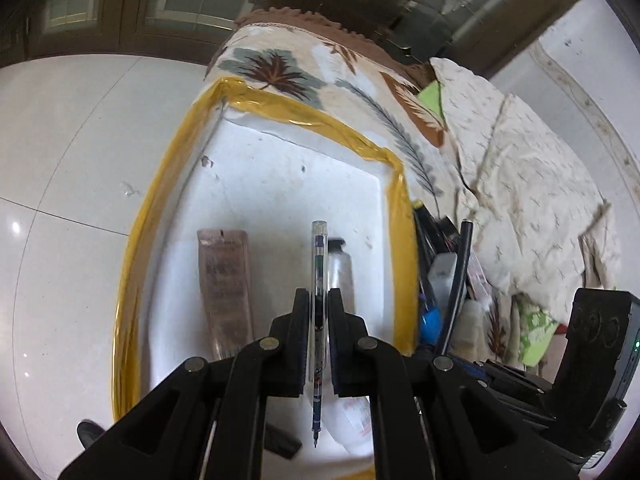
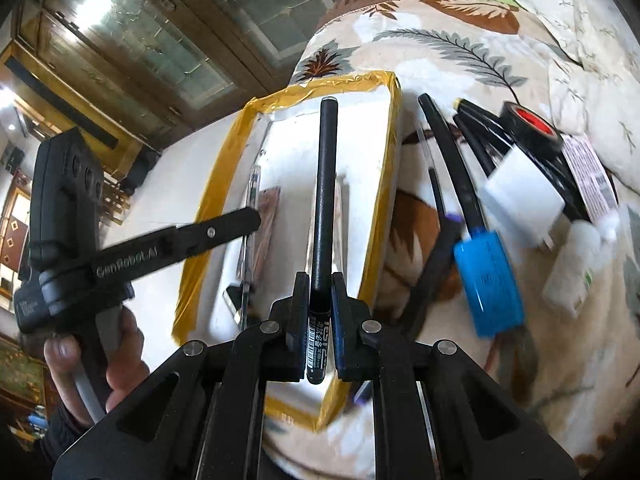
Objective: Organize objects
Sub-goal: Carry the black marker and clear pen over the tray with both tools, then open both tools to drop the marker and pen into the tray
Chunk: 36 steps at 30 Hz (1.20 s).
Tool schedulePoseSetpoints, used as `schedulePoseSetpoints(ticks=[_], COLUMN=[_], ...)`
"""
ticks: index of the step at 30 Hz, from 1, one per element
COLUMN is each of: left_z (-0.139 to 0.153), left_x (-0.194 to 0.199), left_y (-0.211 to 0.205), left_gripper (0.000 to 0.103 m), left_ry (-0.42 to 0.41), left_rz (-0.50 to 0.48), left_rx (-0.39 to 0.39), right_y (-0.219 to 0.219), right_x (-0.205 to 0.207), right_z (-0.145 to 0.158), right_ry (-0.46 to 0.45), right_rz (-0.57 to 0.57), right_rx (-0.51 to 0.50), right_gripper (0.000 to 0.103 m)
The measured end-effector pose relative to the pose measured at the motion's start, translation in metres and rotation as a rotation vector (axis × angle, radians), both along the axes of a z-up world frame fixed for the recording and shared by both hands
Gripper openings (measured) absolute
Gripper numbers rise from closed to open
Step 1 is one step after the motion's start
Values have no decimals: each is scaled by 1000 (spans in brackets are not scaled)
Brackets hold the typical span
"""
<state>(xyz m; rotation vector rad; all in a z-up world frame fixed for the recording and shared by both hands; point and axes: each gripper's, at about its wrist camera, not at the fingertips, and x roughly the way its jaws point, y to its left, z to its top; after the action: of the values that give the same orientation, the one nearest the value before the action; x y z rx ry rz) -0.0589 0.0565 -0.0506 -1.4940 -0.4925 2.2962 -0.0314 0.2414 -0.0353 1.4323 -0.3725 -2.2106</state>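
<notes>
My left gripper (image 1: pixel 319 300) is shut on a clear pen (image 1: pixel 319 264) and holds it over a white foam box with yellow-taped rim (image 1: pixel 394 216). In the box lie a pink tube (image 1: pixel 224 280) and a small clear tube (image 1: pixel 340 272). My right gripper (image 2: pixel 320 284) is shut on a black pen (image 2: pixel 325 184), held over the same box (image 2: pixel 384 200). The left gripper (image 2: pixel 208 232) shows in the right wrist view, with the clear pen (image 2: pixel 250 216) in it.
The box sits on a leaf-patterned cloth (image 2: pixel 460 48). Right of it lie black pens (image 2: pixel 452 152), a blue cylinder (image 2: pixel 488 284), a white block (image 2: pixel 520 200), black tape roll (image 2: pixel 532 128) and a small white bottle (image 2: pixel 568 280). White tiled floor (image 1: pixel 72 160) lies left.
</notes>
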Motion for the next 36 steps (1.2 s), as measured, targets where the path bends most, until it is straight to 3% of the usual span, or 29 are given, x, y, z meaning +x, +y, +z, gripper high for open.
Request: schedulePoseSetpoints(ticks=[6,9,16,22,30,36], left_z=[-11,-18,-30,-32,-29,-25], left_x=[-12,-16,-21,-15,-11,-6], left_y=[7,8,-7,-2,-7,-6], left_gripper=[7,7,7,7,7,8], left_ry=[-12,-14,-76,-73,-43,-15], left_rz=[-2,1,36,17,39,22], left_rx=[-18,-79,-72,-101,-151,-147], right_y=[-17,-25,-45,-43,-52,-49], right_x=[-31,-42,-53,-61,-61,-57], right_z=[-11,-18,-29,-30,-31,-31], right_ry=[-36,-54,-52,-93,-74,-68], right_rz=[-21,-22,-32,-42,-22,-29], right_rx=[48,82,217,211,243,227], right_gripper=[10,10,10,10,10,11])
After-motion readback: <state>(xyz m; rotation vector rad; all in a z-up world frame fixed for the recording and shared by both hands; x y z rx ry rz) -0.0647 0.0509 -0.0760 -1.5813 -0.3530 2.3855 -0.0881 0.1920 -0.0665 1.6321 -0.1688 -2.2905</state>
